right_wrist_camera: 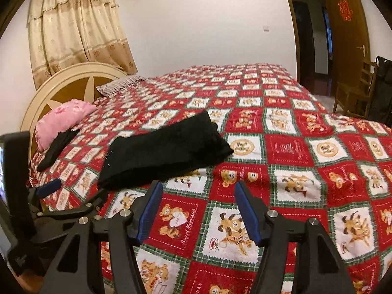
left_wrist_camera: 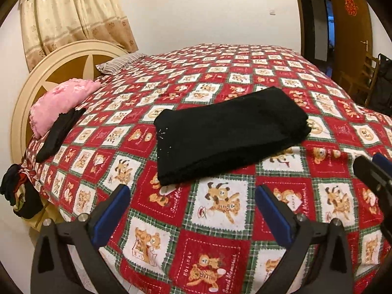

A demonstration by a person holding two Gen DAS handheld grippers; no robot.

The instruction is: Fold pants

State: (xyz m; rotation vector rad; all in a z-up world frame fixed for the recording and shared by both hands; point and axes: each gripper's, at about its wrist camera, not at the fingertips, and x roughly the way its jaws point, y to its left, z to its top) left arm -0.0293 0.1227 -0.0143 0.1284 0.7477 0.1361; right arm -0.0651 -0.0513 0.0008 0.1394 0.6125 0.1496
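The black pants [left_wrist_camera: 227,132] lie folded into a flat rectangle on the red patterned bedspread [left_wrist_camera: 215,220]; they also show in the right wrist view [right_wrist_camera: 161,152]. My left gripper [left_wrist_camera: 193,196] is open and empty, held just short of the pants' near edge, above the bedspread. My right gripper [right_wrist_camera: 198,191] is open and empty, to the right of the pants' near edge. The right gripper's tip shows at the right edge of the left wrist view [left_wrist_camera: 374,171]. The left gripper shows at the lower left of the right wrist view [right_wrist_camera: 49,188].
A pink pillow [left_wrist_camera: 61,100] and a striped pillow [left_wrist_camera: 120,62] lie by the round headboard [left_wrist_camera: 56,58]. A second dark garment [left_wrist_camera: 58,132] lies beside the pink pillow. Dark clothes [left_wrist_camera: 14,191] hang off the bed's left corner. A wooden chair [right_wrist_camera: 355,93] and door [right_wrist_camera: 345,24] stand at the right.
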